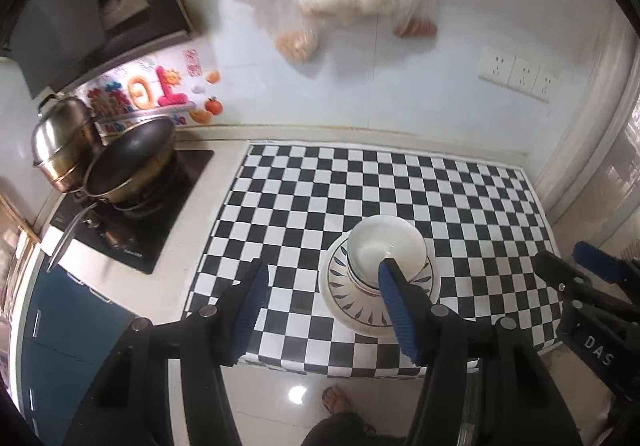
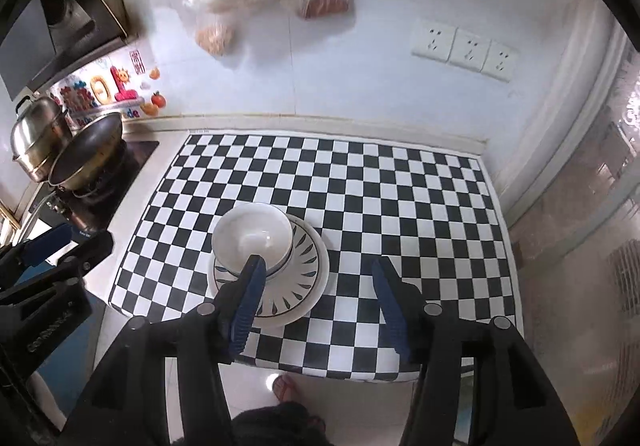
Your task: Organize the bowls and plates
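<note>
Both grippers are held high above the near edge of the counter, angled steeply downward and side by side. The left gripper [image 1: 322, 272] has its jaws parted to a moderate gap with nothing between them; its fingers [image 1: 253, 296] carry ribbed blue pads. The right gripper [image 2: 318, 270] likewise stands parted and holds nothing; no object lies between its pads.

The stack sits on the checkered mat [image 1: 400, 182], toward the mat's near side. A white bowl [image 1: 386, 248] rests upright on top, nested in a second bowl, which stands on a plate with blue petal marks [image 1: 340, 286] above a plain white plate [image 1: 352, 322]. In the left wrist view the stack appears behind the right-hand finger, outside the gap; in the right wrist view the same bowl [image 2: 252, 234] appears behind the left-hand finger. The stack thus lies below and between the two grippers, well apart from both.

At far left a wok [image 1: 128, 158] and a steel pot [image 1: 60, 138] stand on the stove [image 1: 160, 230].
</note>
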Motion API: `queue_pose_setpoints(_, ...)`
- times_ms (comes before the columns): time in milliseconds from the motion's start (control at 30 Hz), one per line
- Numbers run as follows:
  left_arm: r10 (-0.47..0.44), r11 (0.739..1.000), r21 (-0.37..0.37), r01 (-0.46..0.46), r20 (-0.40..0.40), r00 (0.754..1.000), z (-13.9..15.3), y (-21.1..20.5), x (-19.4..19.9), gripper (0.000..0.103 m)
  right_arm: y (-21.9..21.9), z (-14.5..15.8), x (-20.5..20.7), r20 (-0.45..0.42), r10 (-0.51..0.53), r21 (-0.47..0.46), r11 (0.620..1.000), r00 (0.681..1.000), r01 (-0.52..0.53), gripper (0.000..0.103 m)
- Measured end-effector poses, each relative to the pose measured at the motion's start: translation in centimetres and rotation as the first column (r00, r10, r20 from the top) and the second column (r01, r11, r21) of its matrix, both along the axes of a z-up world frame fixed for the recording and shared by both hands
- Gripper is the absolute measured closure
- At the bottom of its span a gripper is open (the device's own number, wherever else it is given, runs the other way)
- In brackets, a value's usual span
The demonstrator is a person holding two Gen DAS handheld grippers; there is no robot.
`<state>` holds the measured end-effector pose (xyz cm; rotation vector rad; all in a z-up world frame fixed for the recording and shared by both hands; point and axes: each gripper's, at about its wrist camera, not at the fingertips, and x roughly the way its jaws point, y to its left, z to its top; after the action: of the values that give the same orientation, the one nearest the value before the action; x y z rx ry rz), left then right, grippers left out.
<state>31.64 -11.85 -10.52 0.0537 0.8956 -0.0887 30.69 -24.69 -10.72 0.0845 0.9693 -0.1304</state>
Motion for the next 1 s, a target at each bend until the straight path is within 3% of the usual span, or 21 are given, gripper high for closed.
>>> queue_pose_setpoints(100,0.014,1.0,0.004,-0.014,0.029,0.999,1.2,0.6,-2.1,0.048,0.1,1.1,-2.1,0.022,0.001,0.029,1.0,1.0,-0.002,0.042)
queue_pose_setpoints(133,0.021,1.0,0.007,-0.021,0.039,0.999,1.6,0.8,-2.9,0.048,0.1,1.5,-2.9,0.029,0.005,0.056,0.998,1.0,-0.007,0.031)
queue_pose_setpoints(167,0.033,0.999,0.008,-0.034,0.049,0.998,1.9,1.1,-3.7,0.048,0.1,1.7,-3.4,0.035,0.004,0.071,0.997,0.999,-0.006,0.013)
queue_pose_setpoints(233,0.063,0.998,0.015,-0.064,0.071,0.995,2.7,1.6,-5.2,0.046,0.3,2.4,-4.9,0.058,-0.006,0.087,0.996,0.998,0.001,0.004)
queue_pose_setpoints(267,0.071,0.997,0.011,-0.072,0.083,0.994,3.1,2.0,-5.9,0.045,0.4,2.9,-5.9,0.071,-0.015,0.084,0.996,0.997,0.009,0.004)
queue_pose_setpoints(367,0.063,0.997,0.029,-0.066,0.099,0.993,4.0,2.4,-7.8,0.016,1.0,4.5,-8.5,0.103,-0.034,0.058,0.998,0.994,0.028,0.004)
queue_pose_setpoints(467,0.043,0.999,0.019,-0.045,0.127,0.991,4.9,2.7,-9.7,0.014,1.9,6.0,-11.1,0.141,-0.05,0.025,0.999,0.989,0.047,0.0)
queue_pose_setpoints(567,0.026,1.0,0.001,-0.027,0.177,0.984,6.2,3.2,-11.9,0.004,2.8,7.3,-13.3,0.166,-0.067,-0.009,0.998,0.984,0.069,0.0)
queue_pose_setpoints(767,-0.018,1.0,-0.017,0.023,0.244,0.97,8.1,5.3,-15.5,0.003,5.8,9.8,-17.8,0.208,-0.111,-0.052,0.991,0.972,0.124,0.0)
queue_pose_setpoints(1000,-0.09,0.996,0.005,0.093,0.271,0.958,9.6,8.6,-18.6,0.002,9.8,12.3,-23.1,0.251,-0.175,-0.053,0.98,0.952,0.194,0.0)
